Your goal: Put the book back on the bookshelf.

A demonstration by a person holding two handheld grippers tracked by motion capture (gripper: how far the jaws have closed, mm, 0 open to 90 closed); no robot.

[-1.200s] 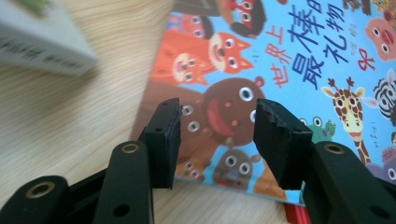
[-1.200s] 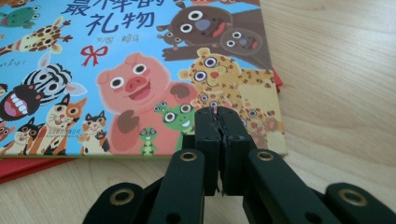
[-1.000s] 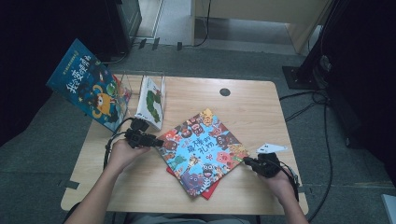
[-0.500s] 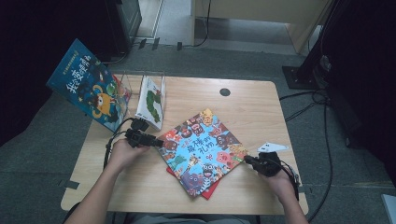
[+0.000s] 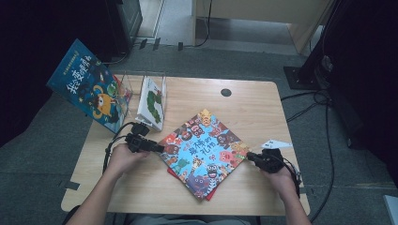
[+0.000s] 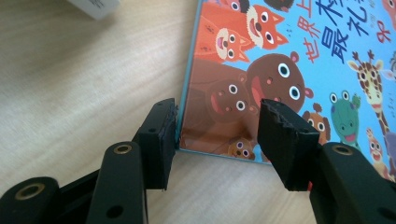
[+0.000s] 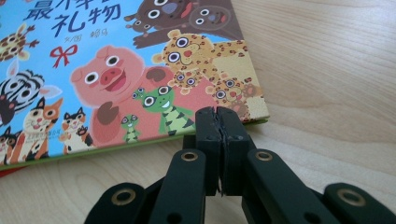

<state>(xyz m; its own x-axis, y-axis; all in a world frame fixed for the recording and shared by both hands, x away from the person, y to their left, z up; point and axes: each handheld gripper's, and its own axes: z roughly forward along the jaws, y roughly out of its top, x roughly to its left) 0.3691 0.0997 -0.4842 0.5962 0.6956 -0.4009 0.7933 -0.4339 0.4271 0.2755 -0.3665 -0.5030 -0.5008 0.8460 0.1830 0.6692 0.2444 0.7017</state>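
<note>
**Book corner grip looks shaky — slip or skid risk**

Animal picture book (image 5: 202, 152) lies flat on the wooden table (image 5: 253, 108), turned diamond-wise, stacked on a red book (image 5: 174, 174) whose edge peeks out below it.

Left gripper (image 6: 217, 126): jaws spread, straddling the book's corner; one pad sits at the book's edge, the other is over the cover. Nothing pinched yet. Right gripper (image 7: 218, 122): jaws pressed together, empty, tips just at the opposite corner, touching or nearly so; can't tell which.

Risks, as I judge them:
- Left jaws close w/ one pad riding on top of the cover → book just skids sideways, no grip.
- Shut right tips push the corner → top book slides off the red one, or both shift together.
- Lift from one corner only → cover flexes, book swings or drops.
- Book stand (image 5: 150, 101) and the leaning blue book (image 5: 89, 86) sit near the left hand; a wide swing could knock them.
</note>
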